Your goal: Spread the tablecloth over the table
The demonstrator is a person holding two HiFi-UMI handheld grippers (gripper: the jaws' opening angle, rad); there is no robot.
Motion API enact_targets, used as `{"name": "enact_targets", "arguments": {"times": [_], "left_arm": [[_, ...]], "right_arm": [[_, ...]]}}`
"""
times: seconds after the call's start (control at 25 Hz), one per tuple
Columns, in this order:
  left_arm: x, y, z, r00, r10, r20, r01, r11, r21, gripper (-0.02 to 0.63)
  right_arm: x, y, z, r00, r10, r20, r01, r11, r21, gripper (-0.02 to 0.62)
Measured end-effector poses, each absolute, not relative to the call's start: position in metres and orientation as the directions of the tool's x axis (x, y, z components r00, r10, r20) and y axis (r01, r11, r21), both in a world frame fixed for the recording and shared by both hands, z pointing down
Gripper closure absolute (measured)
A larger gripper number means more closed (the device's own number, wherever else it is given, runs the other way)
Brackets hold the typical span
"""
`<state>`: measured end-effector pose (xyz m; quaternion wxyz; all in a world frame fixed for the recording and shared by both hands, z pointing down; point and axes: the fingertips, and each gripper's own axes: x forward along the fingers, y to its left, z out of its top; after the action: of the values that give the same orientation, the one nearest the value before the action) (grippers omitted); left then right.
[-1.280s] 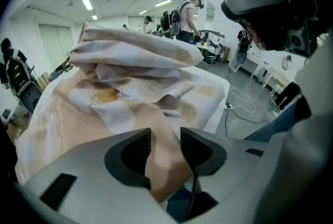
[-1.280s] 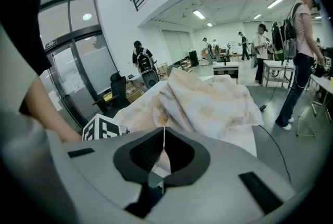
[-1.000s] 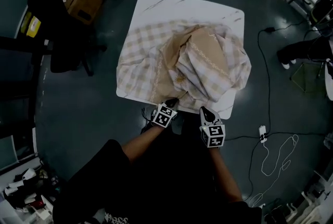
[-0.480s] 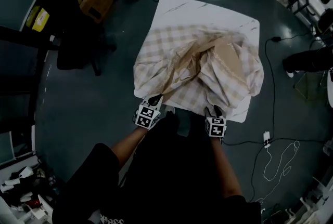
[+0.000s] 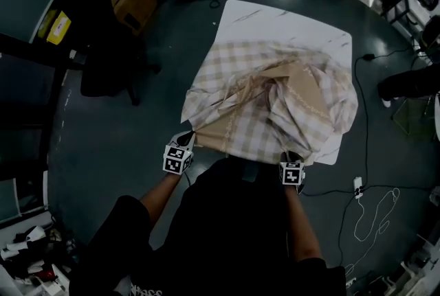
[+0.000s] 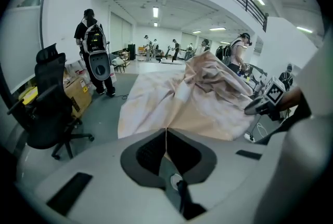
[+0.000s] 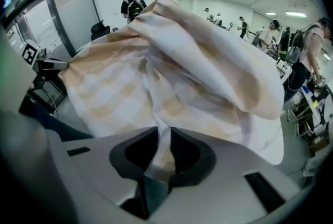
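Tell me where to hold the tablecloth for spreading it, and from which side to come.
Grip the tablecloth by its near hem, at both corners, coming from the near side of the table: that hem hangs off the edge, while the middle is bunched.

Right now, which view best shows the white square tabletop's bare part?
The head view: the white square tabletop lies bare along its far side beyond the beige checked tablecloth. Both gripper views show bunched cloth, no clear tabletop.

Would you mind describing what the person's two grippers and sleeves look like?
The left gripper and right gripper each have a pale grey body, dark jaw pads and a white cube with black square markers. The person wears a black top with short sleeves.
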<state>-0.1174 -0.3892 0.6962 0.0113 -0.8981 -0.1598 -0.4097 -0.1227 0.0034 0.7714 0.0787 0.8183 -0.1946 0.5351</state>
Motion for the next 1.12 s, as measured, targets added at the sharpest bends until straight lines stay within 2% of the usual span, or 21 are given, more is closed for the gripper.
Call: {"name": "enact_targets", "arguments": {"times": [0.08,0.2,0.32,0.36,0.4,0.44,0.56,0.72,0.84,0.88,0.92,0.96,1.0,1.08,1.12], "left_arm": [[-0.131,-0.405,0.702,0.604,0.258,0.754,0.257,-0.959,0.121,0.584],[-0.138,-0.419,0.708,0.589,0.240,0.771,0.241,-0.964,0.115,0.584],[-0.143,-0.418,0.713,0.552,0.268,0.789,0.328,-0.940,0.090,0.584],[-0.143,-0.413,0.711,0.546,0.280,0.790,0.361,-0.929,0.080,0.583],[-0.141,-0.407,0.707,0.551,0.289,0.783,0.388,-0.919,0.067,0.583],[-0.138,-0.400,0.702,0.567,0.295,0.769,0.404,-0.913,0.052,0.579],[-0.118,-0.375,0.669,0.665,0.300,0.684,0.389,-0.921,0.027,0.514],[-0.091,-0.333,0.628,0.761,0.326,0.561,0.367,-0.929,0.042,0.511],[-0.082,-0.272,0.635,0.698,0.465,0.545,0.453,-0.876,0.166,0.511],[-0.081,-0.249,0.642,0.663,0.511,0.547,0.478,-0.851,0.215,0.511],[-0.080,-0.226,0.650,0.629,0.550,0.550,0.495,-0.828,0.262,0.511],[-0.080,-0.205,0.658,0.598,0.579,0.554,0.505,-0.809,0.300,0.511],[-0.081,-0.185,0.666,0.572,0.599,0.560,0.512,-0.795,0.326,0.511],[-0.080,-0.148,0.681,0.535,0.614,0.581,0.532,-0.779,0.332,0.509],[-0.080,-0.132,0.689,0.520,0.611,0.597,0.545,-0.775,0.319,0.509]], "right_arm": [[-0.137,-0.001,0.769,0.343,-0.231,0.910,-0.441,-0.896,-0.061,0.568],[-0.149,0.018,0.756,0.409,-0.218,0.886,-0.359,-0.931,-0.063,0.578],[-0.147,0.036,0.738,0.479,-0.213,0.852,-0.290,-0.954,-0.075,0.575],[-0.143,0.036,0.735,0.490,-0.222,0.843,-0.311,-0.948,-0.069,0.541],[-0.138,0.034,0.735,0.490,-0.236,0.839,-0.341,-0.938,-0.065,0.440],[-0.133,0.031,0.736,0.483,-0.251,0.839,-0.368,-0.928,-0.065,0.402],[-0.112,0.029,0.735,0.499,-0.249,0.830,-0.345,-0.936,-0.072,0.396],[-0.093,0.054,0.713,0.599,-0.171,0.782,-0.114,-0.985,-0.129,0.396],[-0.089,0.075,0.679,0.689,-0.142,0.710,-0.083,-0.990,-0.118,0.397],[-0.087,0.088,0.663,0.737,-0.122,0.665,-0.075,-0.992,-0.098,0.415],[-0.085,0.104,0.647,0.787,-0.090,0.610,-0.053,-0.995,-0.079,0.471],[-0.083,0.122,0.633,0.830,-0.054,0.555,-0.021,-0.998,-0.066,0.497],[-0.082,0.142,0.625,0.855,-0.023,0.518,0.011,-0.998,-0.062,0.497],[-0.077,0.178,0.636,0.845,-0.008,0.535,0.040,-0.996,-0.078,0.497],[-0.073,0.192,0.653,0.814,-0.030,0.580,0.033,-0.995,-0.099,0.475]]}}
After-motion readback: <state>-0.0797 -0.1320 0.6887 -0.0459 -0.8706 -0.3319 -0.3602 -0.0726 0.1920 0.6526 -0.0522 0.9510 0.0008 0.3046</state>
